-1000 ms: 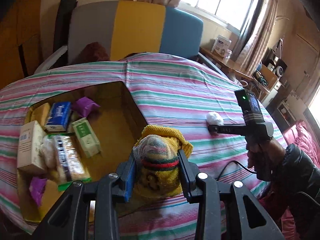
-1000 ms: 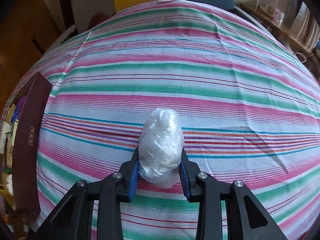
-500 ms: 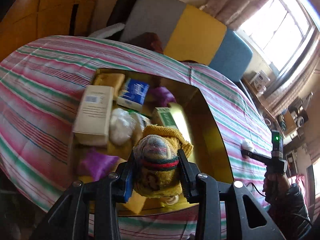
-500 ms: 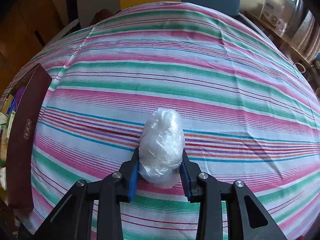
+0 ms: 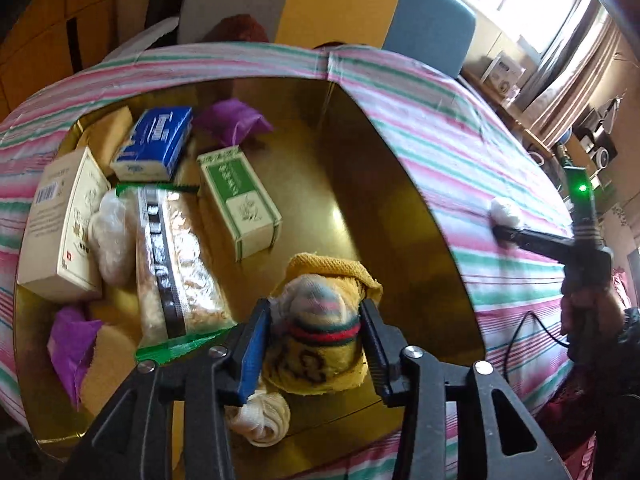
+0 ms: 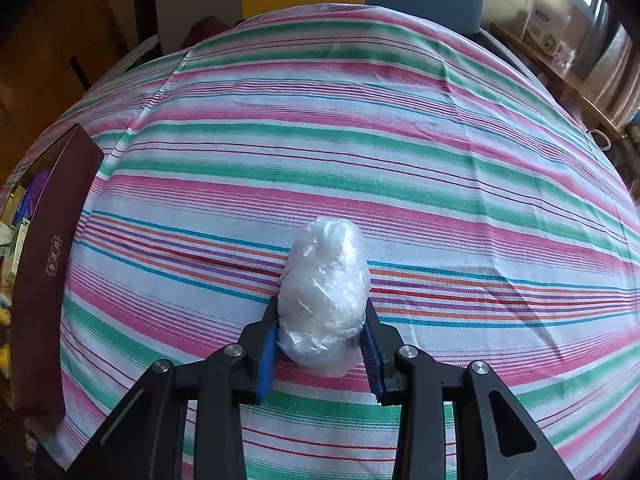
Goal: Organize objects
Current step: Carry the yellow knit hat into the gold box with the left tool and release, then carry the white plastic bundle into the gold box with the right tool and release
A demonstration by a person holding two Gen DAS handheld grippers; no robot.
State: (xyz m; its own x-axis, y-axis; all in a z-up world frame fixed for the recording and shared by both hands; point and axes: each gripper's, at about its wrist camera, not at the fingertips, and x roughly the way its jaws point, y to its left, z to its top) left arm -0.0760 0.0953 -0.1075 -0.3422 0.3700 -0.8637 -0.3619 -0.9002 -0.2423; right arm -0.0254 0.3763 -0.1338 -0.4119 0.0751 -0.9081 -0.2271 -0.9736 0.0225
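Left wrist view shows the left gripper, jaws just spread, loosely flanking a soft, light yellow sock bundle over the box, while the right gripper pinches the squashy plastic-wrapped wad at its middle.

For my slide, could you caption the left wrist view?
Left gripper releasing a yellow sock bundle into the box.

One gold-lined open cardboard box holds three printed cartons, two purple pouches, one clear snack packet and one yellow sock bundle.
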